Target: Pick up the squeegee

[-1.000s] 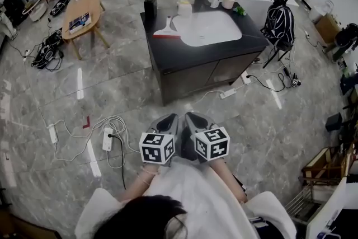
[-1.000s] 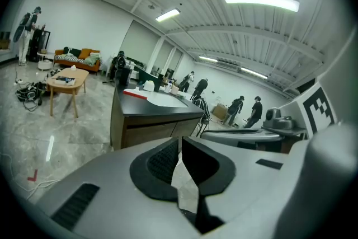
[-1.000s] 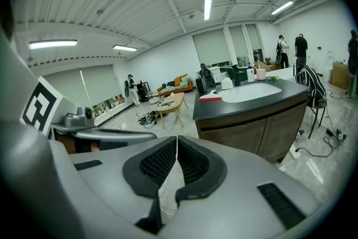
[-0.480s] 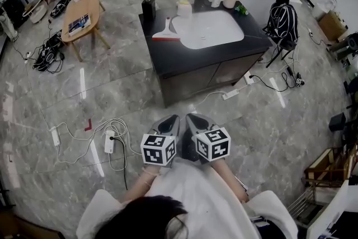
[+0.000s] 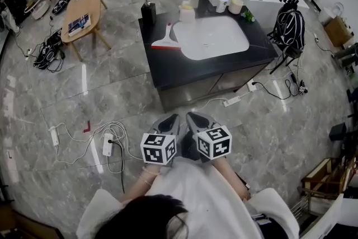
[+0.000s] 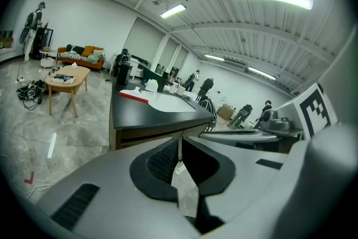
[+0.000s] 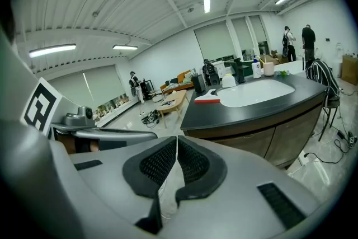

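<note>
On the vanity counter [image 5: 168, 67], left of the basin [image 5: 215, 37]: the squeegee [image 5: 166, 39] lies flat, red blade toward the counter's front edge and white handle toward its back. Neither gripper touches it.
Squeegee, gripper views: I see it as a red strip on the dark top from the left [image 6: 133, 97] and from the right [image 7: 208, 99].
Left gripper [image 5: 172, 119]: over the floor in front of the vanity, well apart from the squeegee. In its own view [image 6: 180, 140] I read the jaws pressed together with nothing between them.
Right gripper [image 5: 194, 118]: just beside the left one, also in front of the vanity. Its jaws [image 7: 177, 140] are pressed together and empty.
Vanity, back-left corner: dark pump bottle [image 5: 148, 11].
Vanity, behind the basin: spray bottle [image 5: 225, 0].
Left of the vanity: wooden table [image 5: 81, 11].
Right of the vanity: backpack [image 5: 291, 25].
Floor, front-left of the vanity: power strip [image 5: 108, 140] with loose cables.
</note>
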Available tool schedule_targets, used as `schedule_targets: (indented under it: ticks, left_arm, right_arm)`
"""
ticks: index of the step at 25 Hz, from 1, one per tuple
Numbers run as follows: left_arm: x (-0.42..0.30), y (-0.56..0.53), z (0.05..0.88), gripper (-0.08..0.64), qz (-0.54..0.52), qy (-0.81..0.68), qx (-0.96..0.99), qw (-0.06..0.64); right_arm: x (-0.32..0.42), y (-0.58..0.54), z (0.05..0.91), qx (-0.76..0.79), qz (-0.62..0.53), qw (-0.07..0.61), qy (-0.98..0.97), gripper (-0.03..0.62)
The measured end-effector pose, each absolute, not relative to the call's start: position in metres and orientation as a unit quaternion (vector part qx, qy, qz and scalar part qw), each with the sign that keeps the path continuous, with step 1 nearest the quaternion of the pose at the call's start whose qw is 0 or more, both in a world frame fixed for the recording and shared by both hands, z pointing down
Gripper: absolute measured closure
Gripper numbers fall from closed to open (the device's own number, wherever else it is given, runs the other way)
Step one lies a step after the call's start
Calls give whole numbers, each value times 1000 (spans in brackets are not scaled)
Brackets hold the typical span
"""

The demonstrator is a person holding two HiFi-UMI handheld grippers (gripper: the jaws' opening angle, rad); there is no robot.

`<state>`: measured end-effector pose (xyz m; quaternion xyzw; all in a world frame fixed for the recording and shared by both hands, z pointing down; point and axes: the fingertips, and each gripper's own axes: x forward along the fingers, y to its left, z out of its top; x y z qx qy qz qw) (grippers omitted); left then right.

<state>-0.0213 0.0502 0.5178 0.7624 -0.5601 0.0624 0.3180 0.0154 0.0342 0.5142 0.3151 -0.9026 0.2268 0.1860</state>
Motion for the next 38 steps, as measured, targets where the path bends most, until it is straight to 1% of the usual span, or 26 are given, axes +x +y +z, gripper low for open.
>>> schedule_targets:
  ticks: [16, 26, 31, 38]
  left_arm:
    - [-13, -79, 521, 520, 67, -604, 721, 332]
    - [-3, -140, 527, 520, 51, -637, 690, 339]
    - [3, -153, 528, 520, 49, -645, 682, 341]
    - [2, -158, 525, 520, 54, -653, 678, 333]
  right_arm:
    - [23, -95, 522, 245, 238, 191, -920, 563]
    - [26, -162, 518, 202, 203, 193, -938, 563]
    - [26, -171, 522, 165, 199, 203, -944, 563]
    - [29, -171, 522, 160, 201, 194, -947, 563]
